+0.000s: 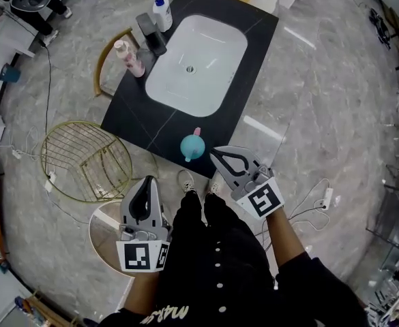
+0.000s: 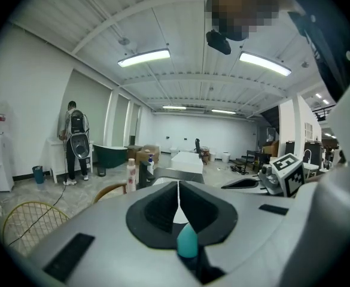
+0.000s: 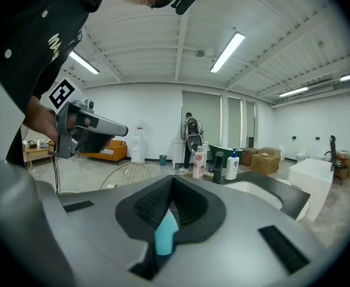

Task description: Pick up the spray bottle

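Observation:
The teal spray bottle [image 1: 192,147] with a pink top stands upright near the front edge of the black counter [image 1: 254,53]. My right gripper [image 1: 213,152] hovers just right of the bottle, jaws shut and empty. My left gripper [image 1: 148,180] is lower left of the bottle, off the counter, with its jaws also shut on nothing. In the left gripper view the jaws [image 2: 178,190] meet in a thin line; the right gripper view shows its jaws [image 3: 172,187] closed the same way. A teal shape sits low between each pair of jaws; I cannot tell whether it is the bottle.
A white sink [image 1: 196,63] fills the counter's middle. At its left stand a black tap [image 1: 151,34], a white pump bottle [image 1: 161,11] and a pink bottle [image 1: 128,56]. A gold wire basket [image 1: 83,161] lies on the floor at left. A person [image 2: 74,142] stands far off.

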Demonstrator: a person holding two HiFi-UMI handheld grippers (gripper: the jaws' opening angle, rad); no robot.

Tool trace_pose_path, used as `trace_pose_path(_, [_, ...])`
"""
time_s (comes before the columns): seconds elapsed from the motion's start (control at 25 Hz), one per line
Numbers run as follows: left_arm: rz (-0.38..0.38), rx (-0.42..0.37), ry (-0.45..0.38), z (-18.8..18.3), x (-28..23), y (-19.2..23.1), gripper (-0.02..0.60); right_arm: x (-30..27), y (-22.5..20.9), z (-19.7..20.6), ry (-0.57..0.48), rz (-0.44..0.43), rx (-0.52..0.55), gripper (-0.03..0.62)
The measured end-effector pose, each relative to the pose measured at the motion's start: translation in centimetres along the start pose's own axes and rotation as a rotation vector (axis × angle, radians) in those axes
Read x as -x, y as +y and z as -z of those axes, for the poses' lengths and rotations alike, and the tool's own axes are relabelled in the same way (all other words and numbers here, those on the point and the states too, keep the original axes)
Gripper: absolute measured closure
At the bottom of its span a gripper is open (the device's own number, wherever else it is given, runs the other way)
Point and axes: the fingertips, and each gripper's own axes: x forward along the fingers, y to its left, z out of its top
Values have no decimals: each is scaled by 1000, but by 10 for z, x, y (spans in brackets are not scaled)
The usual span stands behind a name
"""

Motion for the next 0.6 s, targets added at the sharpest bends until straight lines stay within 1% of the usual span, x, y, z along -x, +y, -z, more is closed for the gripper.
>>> trace_pose_path(0.2, [-2,23,44,39,-12,6,565,-30,0,36,46,-73,63,599])
trace_pose_path(0.36, [-15,47,111,72,-5,6,565,-38,14,53,56,-147,49,597])
trace_pose_path(0.4, [-19,54,123,78,-4,6,565,-40,16,56,58,-165,43,583])
trace_pose_path(0.48, [-27,65,145,90,-2,5,565,-44,21,64,75,-202,39,495])
trace_pose_path(0.6, [-33,76,169,104,0,5,565,-50,26,73,94,-234,47,441])
